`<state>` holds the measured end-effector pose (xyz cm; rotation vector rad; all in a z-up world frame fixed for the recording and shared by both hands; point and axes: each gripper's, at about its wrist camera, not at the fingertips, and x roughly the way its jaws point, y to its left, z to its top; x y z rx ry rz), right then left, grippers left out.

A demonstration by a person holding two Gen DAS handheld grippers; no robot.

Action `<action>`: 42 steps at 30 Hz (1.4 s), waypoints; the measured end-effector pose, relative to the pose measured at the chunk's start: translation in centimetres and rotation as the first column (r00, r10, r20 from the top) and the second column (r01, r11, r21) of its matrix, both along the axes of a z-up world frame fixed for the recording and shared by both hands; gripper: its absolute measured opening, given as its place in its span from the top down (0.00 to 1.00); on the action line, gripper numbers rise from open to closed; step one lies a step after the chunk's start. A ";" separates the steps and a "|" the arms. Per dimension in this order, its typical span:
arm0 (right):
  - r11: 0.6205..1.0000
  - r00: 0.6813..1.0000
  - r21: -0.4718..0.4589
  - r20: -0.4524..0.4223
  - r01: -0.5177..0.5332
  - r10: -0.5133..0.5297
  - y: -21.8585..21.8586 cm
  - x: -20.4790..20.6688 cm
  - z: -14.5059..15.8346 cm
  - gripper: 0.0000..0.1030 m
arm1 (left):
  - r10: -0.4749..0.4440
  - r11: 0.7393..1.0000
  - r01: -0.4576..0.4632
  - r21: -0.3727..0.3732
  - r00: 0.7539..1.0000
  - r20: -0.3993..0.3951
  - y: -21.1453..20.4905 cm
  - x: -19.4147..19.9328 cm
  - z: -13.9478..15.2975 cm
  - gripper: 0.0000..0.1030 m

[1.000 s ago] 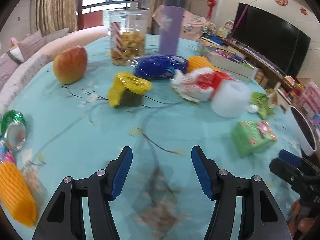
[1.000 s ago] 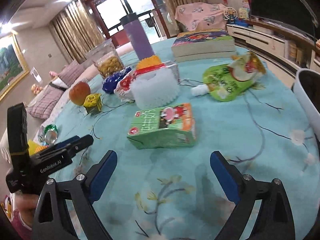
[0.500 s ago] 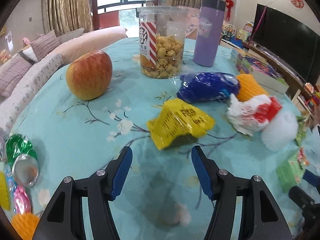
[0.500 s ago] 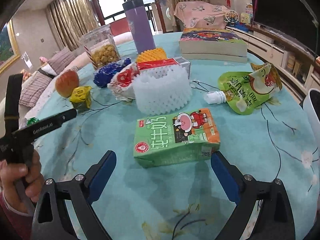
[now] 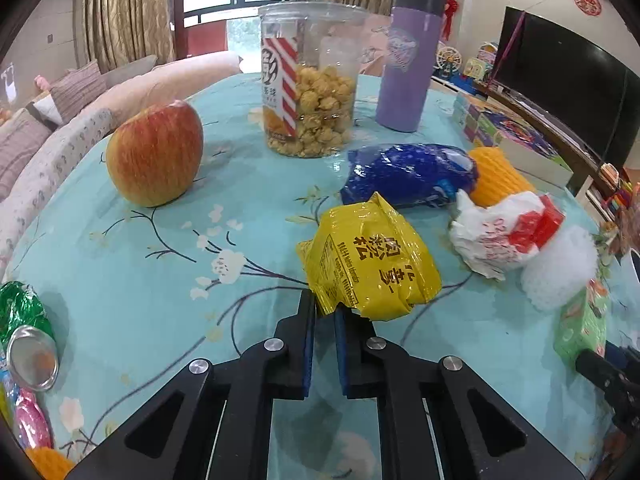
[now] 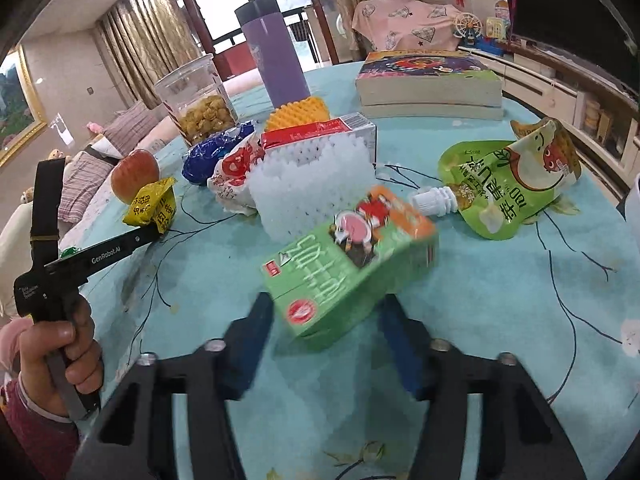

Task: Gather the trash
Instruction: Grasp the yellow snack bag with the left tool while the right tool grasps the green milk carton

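My left gripper (image 5: pixel 324 308) is shut on the near edge of a crumpled yellow snack packet (image 5: pixel 372 264) on the teal tablecloth; the right wrist view shows the same packet (image 6: pixel 150 204) at the left gripper's tip. A green milk carton (image 6: pixel 348 260) sits tilted and blurred between the blue pads of my right gripper (image 6: pixel 326 312), whose jaws are closing and pressing its near end. In the left wrist view that carton (image 5: pixel 582 320) shows at the right edge.
An apple (image 5: pixel 156 154), popcorn jar (image 5: pixel 310 80) and purple flask (image 5: pixel 408 60) stand farther back. A blue wrapper (image 5: pixel 408 174), white-red bag (image 5: pixel 500 236), white foam net (image 6: pixel 312 176), green pouch (image 6: pixel 512 184), books (image 6: pixel 428 80) and crushed can (image 5: pixel 28 344) lie around.
The left jaws have shut on the yellow packet's edge. The right jaws have narrowed around the green carton, which has tipped up at an angle.
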<state>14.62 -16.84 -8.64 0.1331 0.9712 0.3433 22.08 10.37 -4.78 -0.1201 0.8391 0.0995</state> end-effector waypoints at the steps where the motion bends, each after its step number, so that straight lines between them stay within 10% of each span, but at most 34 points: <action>1: 1.000 1.000 0.000 0.001 -0.001 0.001 0.0 0.0 0.0 0.57 | -0.006 1.000 0.006 -0.002 1.000 0.002 -0.3 -0.3 0.0 0.92; 6: 1.000 1.000 0.020 -0.020 -0.003 0.004 -0.7 -0.3 -0.1 0.77 | -0.035 0.999 0.035 -0.029 0.999 0.007 -1.4 -1.8 0.3 0.93; 12: 0.999 0.999 0.008 -0.032 0.039 -0.039 -2.5 -0.9 0.2 0.77 | -0.073 0.996 0.074 -0.055 0.997 0.011 -2.9 -3.4 0.5 0.93; 19: 0.993 0.994 0.055 -0.003 0.108 -0.108 -1.9 -0.4 1.4 0.34 | -0.086 0.994 0.087 -0.062 0.996 0.018 -3.6 -5.0 0.8 0.93; 29: 0.975 0.975 -0.013 -0.030 0.222 -0.222 -0.6 2.6 0.0 0.35 | -0.124 0.989 0.124 -0.075 0.992 0.008 -5.4 -5.9 0.8 0.93; 42: 0.999 0.994 0.041 -0.104 0.024 -0.019 -3.8 -1.8 1.7 0.46 | -0.179 0.980 0.179 -0.086 0.984 0.010 -8.0 -6.3 1.0 0.93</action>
